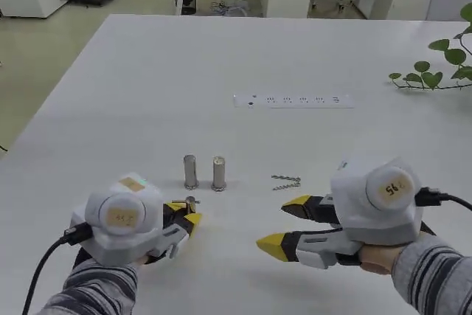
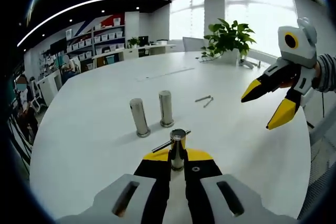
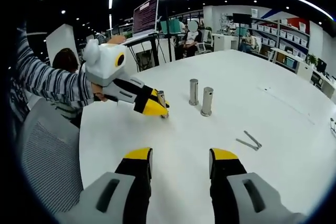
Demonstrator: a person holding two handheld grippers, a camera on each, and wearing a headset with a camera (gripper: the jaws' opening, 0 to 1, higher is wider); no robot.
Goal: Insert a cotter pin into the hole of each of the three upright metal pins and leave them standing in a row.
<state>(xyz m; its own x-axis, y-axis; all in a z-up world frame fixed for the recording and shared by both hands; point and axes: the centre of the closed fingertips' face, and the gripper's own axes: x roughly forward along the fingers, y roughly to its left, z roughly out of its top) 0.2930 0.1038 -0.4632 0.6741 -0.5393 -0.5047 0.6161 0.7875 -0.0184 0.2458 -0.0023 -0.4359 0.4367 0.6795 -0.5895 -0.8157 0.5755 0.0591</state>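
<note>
Numbered sticker (image 1: 391, 189) on right claw (image 1: 271, 225)

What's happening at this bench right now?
A person works with two handheld grippers at a white table. The left gripper is shut on a metal pin that already has a cotter pin through its hole. Just beyond it, two other metal pins stand upright side by side, seemingly without cotter pins. To their right lie loose cotter pins. The right gripper is open and empty.
</note>
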